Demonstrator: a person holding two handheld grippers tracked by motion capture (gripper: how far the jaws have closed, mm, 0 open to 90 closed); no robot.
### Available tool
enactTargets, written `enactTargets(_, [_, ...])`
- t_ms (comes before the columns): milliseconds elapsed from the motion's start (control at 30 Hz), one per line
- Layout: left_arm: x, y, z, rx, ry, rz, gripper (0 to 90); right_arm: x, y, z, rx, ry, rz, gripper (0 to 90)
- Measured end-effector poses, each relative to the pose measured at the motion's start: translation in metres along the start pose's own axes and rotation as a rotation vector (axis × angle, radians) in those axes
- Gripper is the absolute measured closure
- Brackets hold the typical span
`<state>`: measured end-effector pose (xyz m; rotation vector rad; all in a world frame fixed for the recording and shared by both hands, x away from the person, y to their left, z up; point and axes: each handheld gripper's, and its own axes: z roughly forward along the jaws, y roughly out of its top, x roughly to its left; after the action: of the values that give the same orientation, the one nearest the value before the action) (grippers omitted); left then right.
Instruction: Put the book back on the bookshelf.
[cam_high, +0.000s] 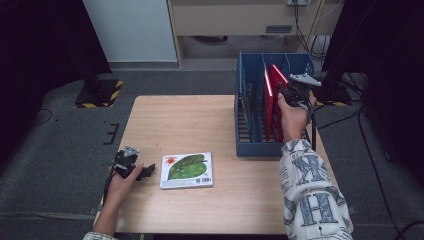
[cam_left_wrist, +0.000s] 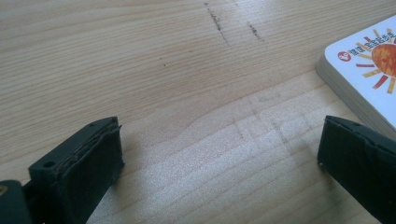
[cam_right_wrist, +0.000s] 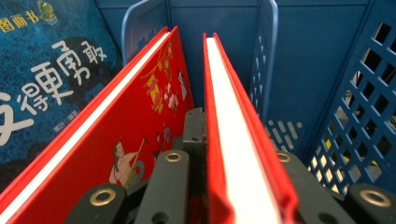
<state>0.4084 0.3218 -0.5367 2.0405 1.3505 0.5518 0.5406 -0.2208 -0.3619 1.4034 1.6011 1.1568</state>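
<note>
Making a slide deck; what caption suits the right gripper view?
Right gripper clamps a red book upright inside the blue rack.

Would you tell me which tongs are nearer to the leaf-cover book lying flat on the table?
Left. The left tongs sit open just beside the leaf-cover book; the right tongs are off in the blue rack, clamping a red book.

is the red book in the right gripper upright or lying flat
Upright: the red book stands on edge in the blue rack, right gripper clamping it.
</note>
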Motion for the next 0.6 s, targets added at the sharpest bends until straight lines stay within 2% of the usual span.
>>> enactTargets(400, [0.000,0.000,0.000,-0.001,0.001,-0.001,0.0,0.001,0.003,-0.011,0.086,0.000,-0.024,77.0])
enactTargets(600, [-0.001,0.000,0.000,-0.001,-0.001,0.001,0.0,0.003,0.001,-0.017,0.105,0.007,-0.037,76.7])
